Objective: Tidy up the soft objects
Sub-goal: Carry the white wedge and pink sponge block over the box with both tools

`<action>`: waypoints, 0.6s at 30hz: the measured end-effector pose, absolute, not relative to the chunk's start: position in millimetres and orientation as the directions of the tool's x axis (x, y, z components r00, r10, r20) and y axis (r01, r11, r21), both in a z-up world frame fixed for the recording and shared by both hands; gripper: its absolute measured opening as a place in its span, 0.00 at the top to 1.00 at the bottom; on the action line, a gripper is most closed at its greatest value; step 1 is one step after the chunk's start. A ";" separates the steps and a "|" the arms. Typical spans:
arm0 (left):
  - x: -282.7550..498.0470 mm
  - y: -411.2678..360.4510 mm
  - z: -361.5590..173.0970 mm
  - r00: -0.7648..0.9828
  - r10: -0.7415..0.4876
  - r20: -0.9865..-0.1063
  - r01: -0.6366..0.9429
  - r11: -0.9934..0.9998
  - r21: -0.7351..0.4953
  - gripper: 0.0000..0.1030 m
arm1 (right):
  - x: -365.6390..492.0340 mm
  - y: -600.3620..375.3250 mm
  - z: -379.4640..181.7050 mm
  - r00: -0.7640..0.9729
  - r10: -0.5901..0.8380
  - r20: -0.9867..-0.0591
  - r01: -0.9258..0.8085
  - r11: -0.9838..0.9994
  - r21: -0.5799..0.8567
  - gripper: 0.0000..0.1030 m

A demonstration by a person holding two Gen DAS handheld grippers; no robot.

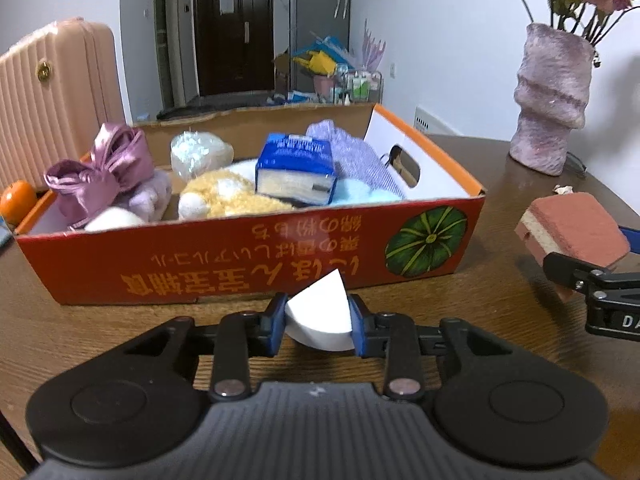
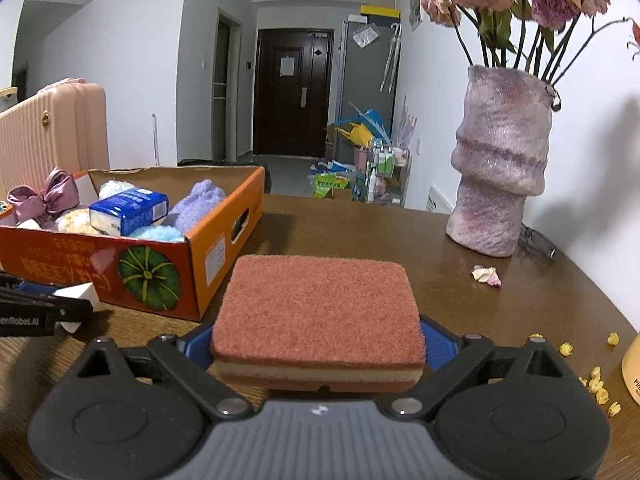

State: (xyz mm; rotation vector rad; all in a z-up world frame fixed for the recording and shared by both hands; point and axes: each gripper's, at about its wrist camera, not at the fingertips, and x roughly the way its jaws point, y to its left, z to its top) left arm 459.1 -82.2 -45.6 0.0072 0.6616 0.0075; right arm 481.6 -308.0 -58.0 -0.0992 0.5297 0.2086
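Observation:
My left gripper [image 1: 318,326] is shut on a white wedge-shaped sponge [image 1: 320,312], just above the wooden table and in front of the orange cardboard box [image 1: 240,256]. The box holds a purple satin bow [image 1: 100,168], a yellow plush [image 1: 228,196], a blue tissue pack [image 1: 296,168], a lilac cloth [image 1: 352,156] and other soft items. My right gripper [image 2: 318,344] is shut on a red-and-yellow scouring sponge [image 2: 318,308], to the right of the box [image 2: 168,276]. That sponge [image 1: 572,228] also shows at the right in the left wrist view.
A tall pink textured vase [image 2: 500,160] with dried roses stands at the back right of the table [image 2: 360,232]. Petals [image 2: 486,274] and yellow crumbs [image 2: 596,380] lie on the right. A pink suitcase [image 1: 52,96] stands behind the box, an orange [image 1: 18,202] at its left.

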 end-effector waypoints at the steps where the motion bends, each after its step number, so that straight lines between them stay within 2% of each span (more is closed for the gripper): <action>1: 456.1 -83.2 -43.5 0.798 0.012 -0.603 -0.003 1.000 0.015 0.68 | 480.7 -306.9 -57.4 0.845 0.171 -0.507 -0.222 0.974 -0.041 0.05; 18: 406.0 -63.3 -12.8 0.877 -0.010 -0.481 0.005 1.000 -0.011 0.68 | 443.3 -275.2 -38.0 0.887 0.224 -0.403 -0.230 0.973 0.033 0.05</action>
